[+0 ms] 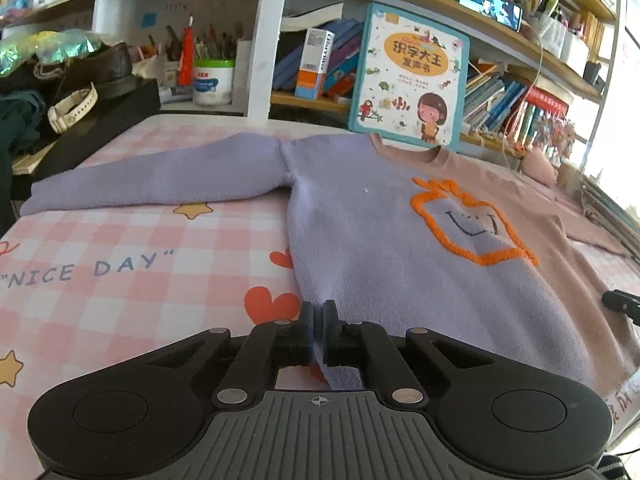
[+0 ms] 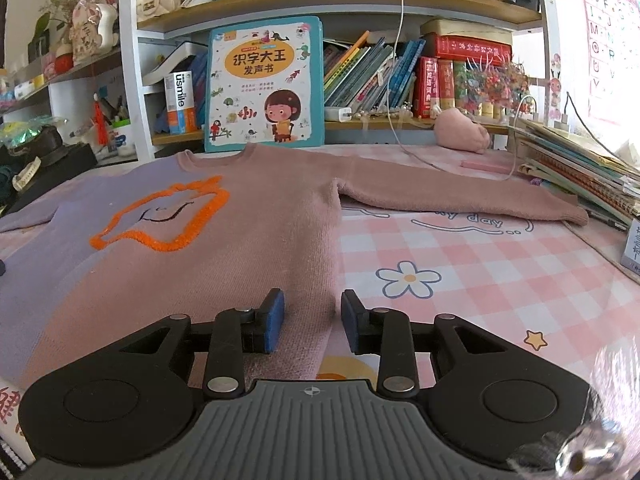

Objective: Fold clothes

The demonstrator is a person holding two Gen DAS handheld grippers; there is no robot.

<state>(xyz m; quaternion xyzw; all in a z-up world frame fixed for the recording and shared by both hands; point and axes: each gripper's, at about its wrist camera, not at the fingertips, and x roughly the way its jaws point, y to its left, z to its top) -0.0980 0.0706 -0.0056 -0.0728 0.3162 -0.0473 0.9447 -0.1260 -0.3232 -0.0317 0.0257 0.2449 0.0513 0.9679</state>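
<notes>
A knit sweater (image 1: 380, 240) (image 2: 260, 220), lilac on one half and dusty pink on the other, lies flat and face up on the pink checked cloth (image 1: 120, 272). It bears an orange outlined shape, and both sleeves are spread out sideways. My left gripper (image 1: 319, 312) is shut on the lilac bottom corner of the sweater, with fabric pinched between its blue pads. My right gripper (image 2: 312, 306) is open at the pink bottom corner. The hem's side edge lies between its fingers, and the pads stand apart from it. One tip of the right gripper (image 1: 620, 302) shows in the left wrist view.
A children's book (image 1: 408, 76) (image 2: 264, 84) leans on the shelf just behind the collar. A black box (image 1: 100, 120) with a shoe and a watch sits at the left. At the right lie stacked books (image 2: 580, 168), a pink plush (image 2: 460, 130) and a white cable (image 2: 400, 80).
</notes>
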